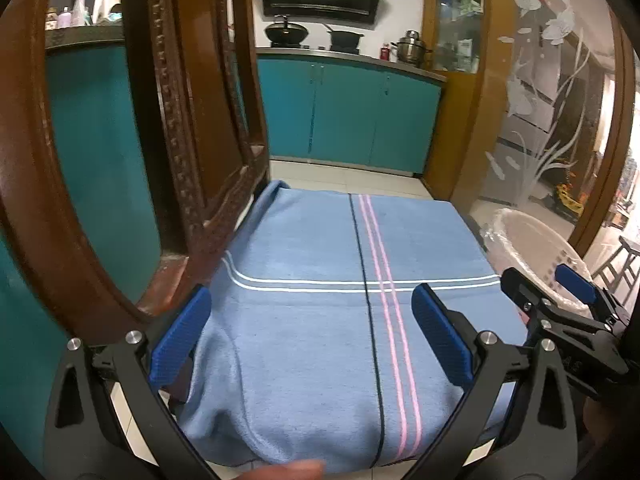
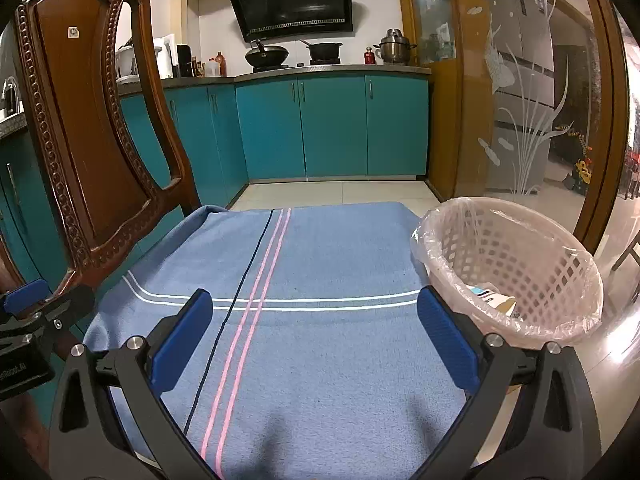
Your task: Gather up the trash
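A pale lattice waste basket [image 2: 516, 264] lined with a clear plastic bag stands to the right of a chair seat covered by a blue striped cloth [image 2: 320, 280]. Some paper trash [image 2: 492, 298] lies at the basket's bottom. The basket's rim also shows in the left wrist view [image 1: 520, 236]. My left gripper [image 1: 312, 320] is open and empty above the cloth [image 1: 320, 264]. My right gripper [image 2: 316, 320] is open and empty above the cloth, its right finger close to the basket. The right gripper shows in the left wrist view [image 1: 556, 288]. No loose trash shows on the cloth.
The chair's carved wooden back [image 2: 92, 128] rises at the left. Teal kitchen cabinets [image 2: 332, 128] with pots on a counter stand behind. A frosted glass door [image 2: 524, 100] is at the right. Tiled floor [image 2: 340, 192] lies beyond the chair.
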`<state>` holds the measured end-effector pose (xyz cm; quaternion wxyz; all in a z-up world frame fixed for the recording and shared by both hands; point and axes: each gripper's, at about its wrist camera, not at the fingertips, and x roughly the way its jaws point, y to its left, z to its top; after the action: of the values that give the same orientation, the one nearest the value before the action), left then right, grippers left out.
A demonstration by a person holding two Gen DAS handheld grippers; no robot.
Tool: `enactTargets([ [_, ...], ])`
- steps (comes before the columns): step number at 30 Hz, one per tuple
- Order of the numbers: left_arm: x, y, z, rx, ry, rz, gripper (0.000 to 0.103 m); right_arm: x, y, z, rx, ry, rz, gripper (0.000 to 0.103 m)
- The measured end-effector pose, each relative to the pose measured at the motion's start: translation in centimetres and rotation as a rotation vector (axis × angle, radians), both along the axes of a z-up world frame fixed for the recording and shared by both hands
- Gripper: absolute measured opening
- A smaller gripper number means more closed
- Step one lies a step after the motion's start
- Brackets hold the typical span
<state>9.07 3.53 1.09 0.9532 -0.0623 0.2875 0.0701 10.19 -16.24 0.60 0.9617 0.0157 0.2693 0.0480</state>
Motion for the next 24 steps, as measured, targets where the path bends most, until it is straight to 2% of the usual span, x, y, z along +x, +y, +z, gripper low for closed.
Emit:
enactTargets([
  [24,0.10,-0.50,-0.23,0.024,0.020,-0.059,0.100,0.06,0.50,-0.40,-0.013,0.006,0.017,0.100],
])
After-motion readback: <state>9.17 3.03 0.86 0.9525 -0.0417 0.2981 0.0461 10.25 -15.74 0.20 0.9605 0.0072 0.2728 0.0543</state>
